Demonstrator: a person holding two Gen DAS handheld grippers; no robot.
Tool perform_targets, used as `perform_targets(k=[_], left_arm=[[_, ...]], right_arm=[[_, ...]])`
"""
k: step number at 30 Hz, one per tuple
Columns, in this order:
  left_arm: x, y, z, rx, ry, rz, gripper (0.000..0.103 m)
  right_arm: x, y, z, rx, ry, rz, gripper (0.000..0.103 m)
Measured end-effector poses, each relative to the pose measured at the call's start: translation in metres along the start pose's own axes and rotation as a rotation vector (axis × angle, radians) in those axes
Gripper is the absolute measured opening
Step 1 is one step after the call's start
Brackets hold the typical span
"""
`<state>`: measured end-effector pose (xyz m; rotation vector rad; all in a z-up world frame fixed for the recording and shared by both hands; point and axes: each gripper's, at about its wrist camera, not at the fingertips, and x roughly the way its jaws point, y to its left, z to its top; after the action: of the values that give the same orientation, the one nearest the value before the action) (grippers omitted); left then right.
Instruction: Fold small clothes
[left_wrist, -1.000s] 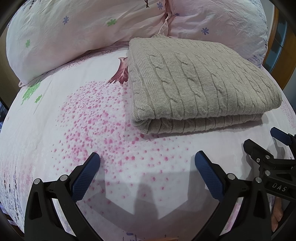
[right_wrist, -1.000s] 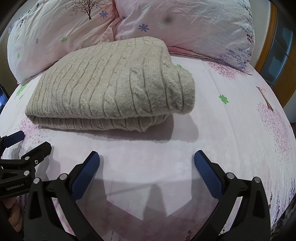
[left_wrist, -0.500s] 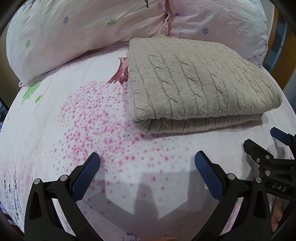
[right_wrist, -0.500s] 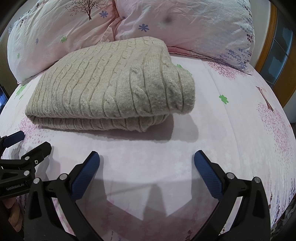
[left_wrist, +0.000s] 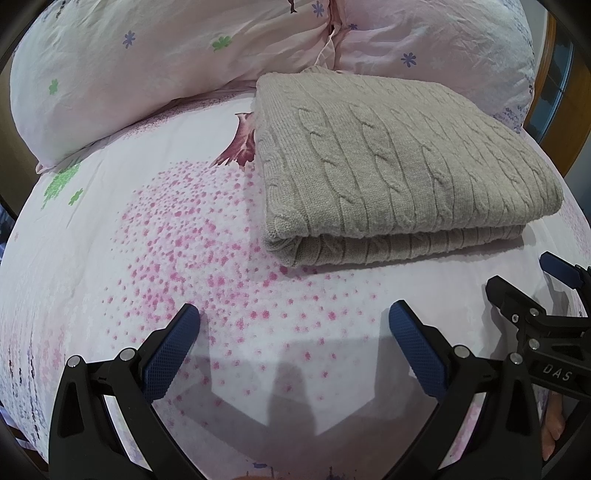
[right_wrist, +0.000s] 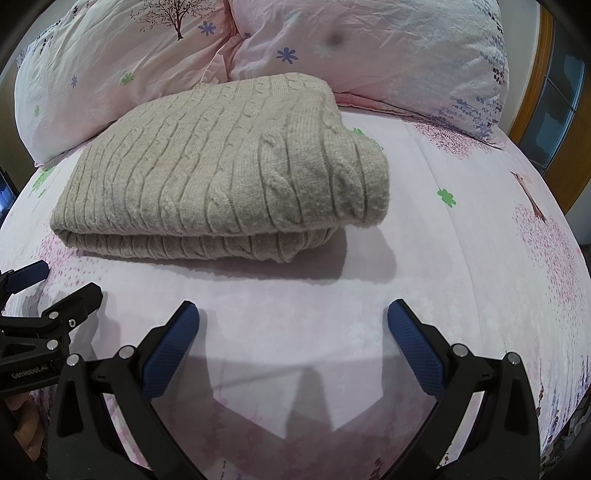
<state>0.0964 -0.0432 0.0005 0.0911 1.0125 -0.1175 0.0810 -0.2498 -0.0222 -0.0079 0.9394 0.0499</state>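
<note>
Left wrist view is showing a beige cable-knit sweater (left_wrist: 399, 177) lying folded into a compact rectangle on a pink floral-print bed (left_wrist: 155, 229), toward the head edge, its far side resting against two pink flower-patterned pillows (left_wrist: 155, 62). Its layers are stacking evenly, with the doubled fold facing the camera and no sleeve or hem trailing out.

Nearer the foot edge, the left gripper (left_wrist: 293, 325) is hovering over bare sheet with its blue-padded jaws spread wide and nothing between them, well apart from the knit. At the right margin of this view the right gripper (left_wrist: 554, 291) is showing side-on, also clear of the garment.

Right wrist view is giving the same account from the other side: the sweater (right_wrist: 229, 173) is sitting square and thick, its rolled corner casting a shadow on the bed (right_wrist: 461, 240), while the right gripper (right_wrist: 293, 325) is hanging released and empty above the sheet just short of that shadow. The left gripper (right_wrist: 48, 295) is appearing at the left margin, also spread open and empty.

Judging from how things lie, the folding of this garment is looking finished, with both tools already off it. No other clothing is appearing in either view, so whether more pieces are waiting cannot be told; at most a light squaring of the stack is seeming left.
</note>
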Motion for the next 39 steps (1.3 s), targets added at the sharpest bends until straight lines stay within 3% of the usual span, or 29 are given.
perform_targets(k=[39], left_arm=[[0.0009, -0.0005, 0.0013, -0.004, -0.002, 0.000, 0.102]], right_arm=[[-0.0006, -0.0002, 0.0004, 0.000, 0.001, 0.000, 0.101]])
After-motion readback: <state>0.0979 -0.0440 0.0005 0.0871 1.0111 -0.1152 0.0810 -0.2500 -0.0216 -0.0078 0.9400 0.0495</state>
